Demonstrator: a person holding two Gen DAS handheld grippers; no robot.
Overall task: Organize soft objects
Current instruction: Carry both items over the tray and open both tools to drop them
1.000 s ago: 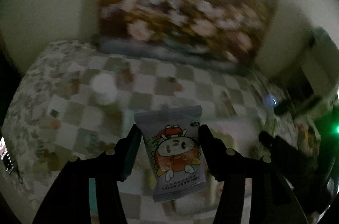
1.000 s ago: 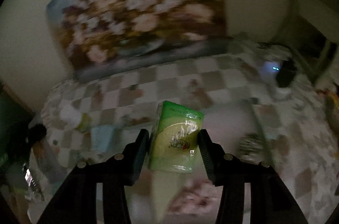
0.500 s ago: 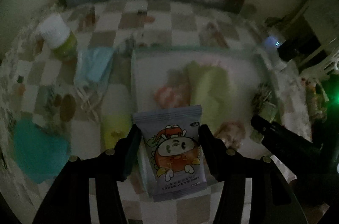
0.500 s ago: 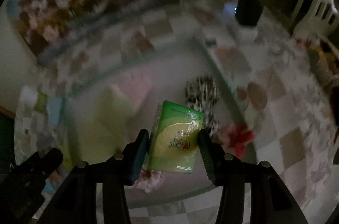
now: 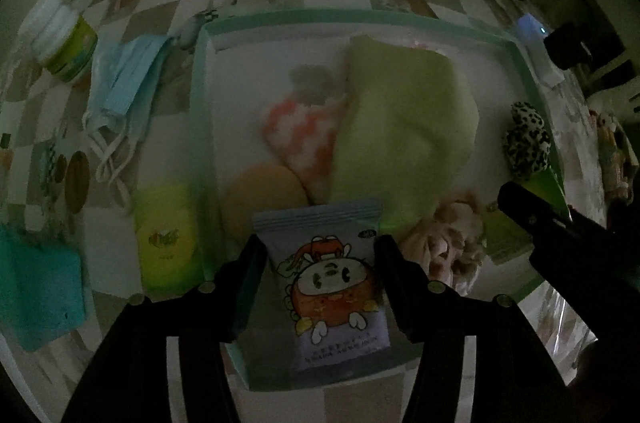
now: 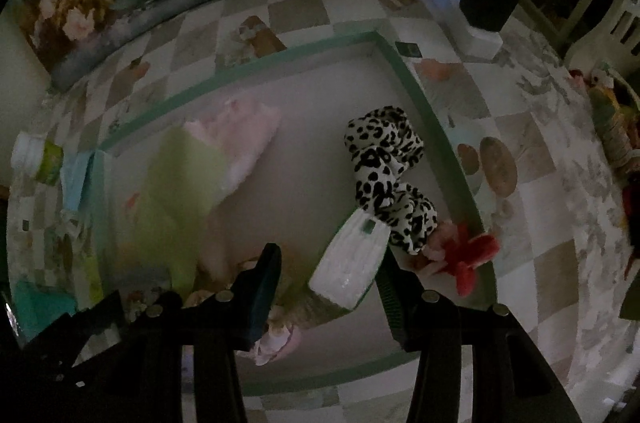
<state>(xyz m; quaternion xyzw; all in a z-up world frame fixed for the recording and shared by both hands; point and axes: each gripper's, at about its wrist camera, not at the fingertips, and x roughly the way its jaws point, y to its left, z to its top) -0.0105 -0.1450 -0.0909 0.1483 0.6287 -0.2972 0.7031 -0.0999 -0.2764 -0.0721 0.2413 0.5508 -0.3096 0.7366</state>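
left wrist, snack packet (image 5: 328, 287) between gripper (image 5: 318, 255)

The snack packet (image 5: 332, 287) between the jaws hides the tray's (image 5: 202, 127) near rim; its small print is unreadable.

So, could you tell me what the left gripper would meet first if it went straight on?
Probably the round orange pad in the tray, just beyond the snack packet the left gripper holds; depth is unclear, perhaps the checked cloth.
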